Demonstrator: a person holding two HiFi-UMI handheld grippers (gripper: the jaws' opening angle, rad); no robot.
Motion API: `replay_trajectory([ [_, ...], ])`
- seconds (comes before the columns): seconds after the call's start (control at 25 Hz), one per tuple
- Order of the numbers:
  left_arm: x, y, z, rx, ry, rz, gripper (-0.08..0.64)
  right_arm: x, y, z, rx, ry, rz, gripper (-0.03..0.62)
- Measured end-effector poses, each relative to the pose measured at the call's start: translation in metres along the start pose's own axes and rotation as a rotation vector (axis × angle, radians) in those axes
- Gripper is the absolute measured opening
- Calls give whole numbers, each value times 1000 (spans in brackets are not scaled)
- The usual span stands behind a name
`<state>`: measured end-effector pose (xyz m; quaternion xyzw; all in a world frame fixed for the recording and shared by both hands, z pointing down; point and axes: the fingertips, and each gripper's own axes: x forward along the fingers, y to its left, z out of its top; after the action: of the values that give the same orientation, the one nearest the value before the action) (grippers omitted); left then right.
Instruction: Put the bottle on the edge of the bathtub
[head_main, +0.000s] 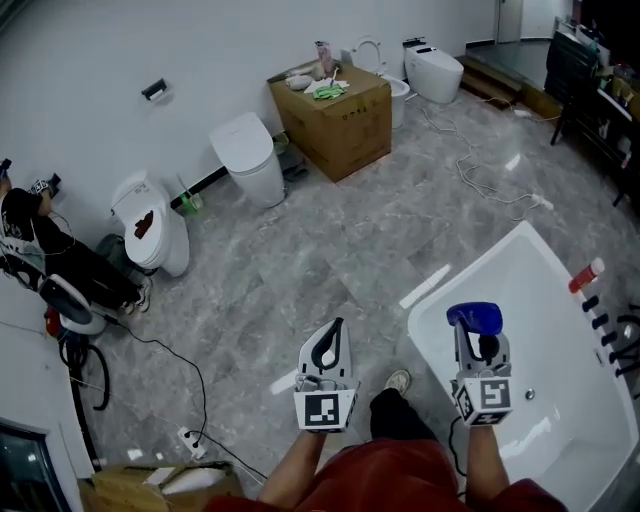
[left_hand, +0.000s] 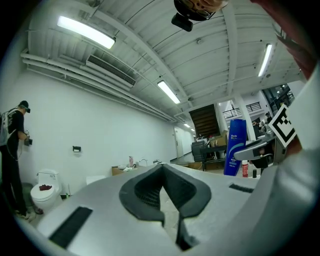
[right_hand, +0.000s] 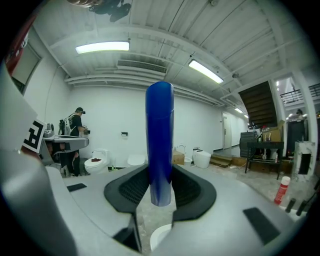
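My right gripper is shut on a blue bottle, held upright above the near left part of the white bathtub. In the right gripper view the bottle stands between the dark pads, its lower end gripped. My left gripper hangs over the grey marble floor left of the tub, shut with nothing in it. In the left gripper view its pads meet in a narrow V, and the blue bottle shows to the right.
A red-capped bottle and black taps sit on the tub's far rim. Toilets line the wall, beside a cardboard box. Cables and a power strip cross the floor. A person stands far left.
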<state>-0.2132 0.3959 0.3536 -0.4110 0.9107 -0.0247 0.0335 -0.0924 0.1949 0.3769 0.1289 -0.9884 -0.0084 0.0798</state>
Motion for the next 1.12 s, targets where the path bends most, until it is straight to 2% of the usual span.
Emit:
replay_trajectory([
  [0.2, 87, 4, -11, -11, 6, -57, 6, 59, -40, -2, 24, 31, -62, 137],
  [0.44, 179, -31, -17, -21, 20, -163, 6, 88, -110, -4, 31, 53, -171, 137],
  [0.68, 245, -80, -18, -9, 17, -277, 6, 87, -176, -14, 63, 63, -305, 137],
  [1.12, 326, -171, -8, 1, -9, -482, 6, 68, -266, -29, 119, 63, -508, 137],
])
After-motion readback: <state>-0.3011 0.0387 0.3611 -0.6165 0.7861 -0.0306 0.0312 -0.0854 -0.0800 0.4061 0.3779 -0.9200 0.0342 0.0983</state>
